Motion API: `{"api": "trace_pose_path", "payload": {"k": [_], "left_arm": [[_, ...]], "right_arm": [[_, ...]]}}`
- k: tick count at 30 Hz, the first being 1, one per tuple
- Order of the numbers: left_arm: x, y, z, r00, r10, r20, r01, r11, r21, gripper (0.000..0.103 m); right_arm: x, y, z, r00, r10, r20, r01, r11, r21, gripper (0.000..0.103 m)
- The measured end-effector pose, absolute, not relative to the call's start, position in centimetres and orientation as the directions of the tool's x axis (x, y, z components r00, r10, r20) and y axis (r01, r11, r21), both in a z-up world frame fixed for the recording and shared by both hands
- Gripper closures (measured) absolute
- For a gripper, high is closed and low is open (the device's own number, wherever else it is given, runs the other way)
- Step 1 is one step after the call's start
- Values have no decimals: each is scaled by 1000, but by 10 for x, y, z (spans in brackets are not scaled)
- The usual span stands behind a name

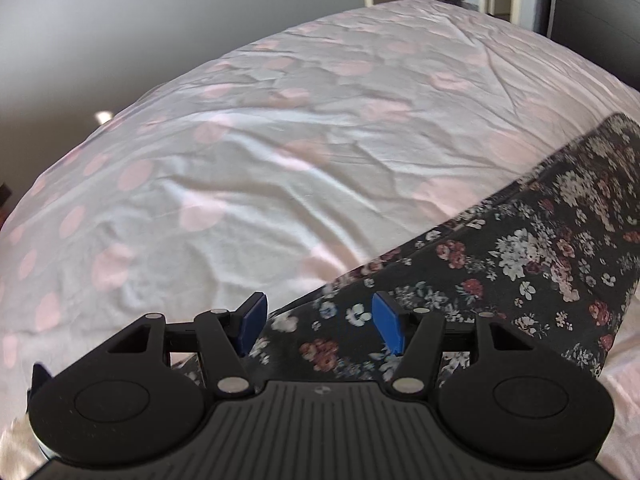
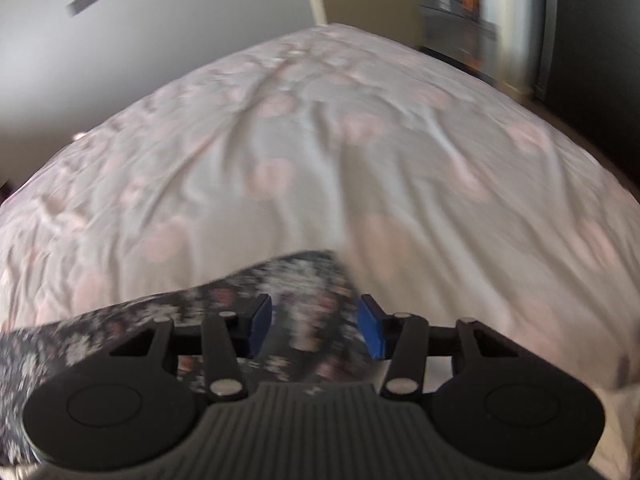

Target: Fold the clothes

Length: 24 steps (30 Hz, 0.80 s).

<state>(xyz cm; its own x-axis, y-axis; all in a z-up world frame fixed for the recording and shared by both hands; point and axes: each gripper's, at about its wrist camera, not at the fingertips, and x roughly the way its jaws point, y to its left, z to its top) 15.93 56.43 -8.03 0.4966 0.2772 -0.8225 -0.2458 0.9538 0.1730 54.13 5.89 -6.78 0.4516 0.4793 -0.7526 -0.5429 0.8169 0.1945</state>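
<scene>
Both grippers, left (image 1: 319,326) and right (image 2: 316,330), hover with jaws apart over opposite ends of the dark floral garment (image 1: 520,264), apparently lining up a grip, while it lies on the polka-dot bedsheet (image 1: 240,152) beyond.

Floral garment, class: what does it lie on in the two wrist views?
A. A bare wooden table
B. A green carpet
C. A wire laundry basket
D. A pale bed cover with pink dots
D: the dark floral garment lies spread across a wrinkled pale bed cover printed with pink dots.
</scene>
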Motion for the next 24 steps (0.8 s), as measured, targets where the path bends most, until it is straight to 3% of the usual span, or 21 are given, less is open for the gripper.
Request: {"api": "trace_pose_path", "payload": {"k": [9, 19, 24], "left_arm": [[197, 549, -125, 456, 219, -863, -80, 975, 206, 46], [215, 545, -157, 485, 158, -860, 0, 983, 181, 47], [216, 541, -161, 510, 131, -850, 6, 988, 157, 63]], "right_arm": [[494, 212, -96, 209, 637, -742, -859, 483, 172, 54], [426, 330, -131, -25, 645, -764, -992, 76, 97, 54], [414, 355, -142, -70, 626, -776, -995, 14, 101, 54]]}}
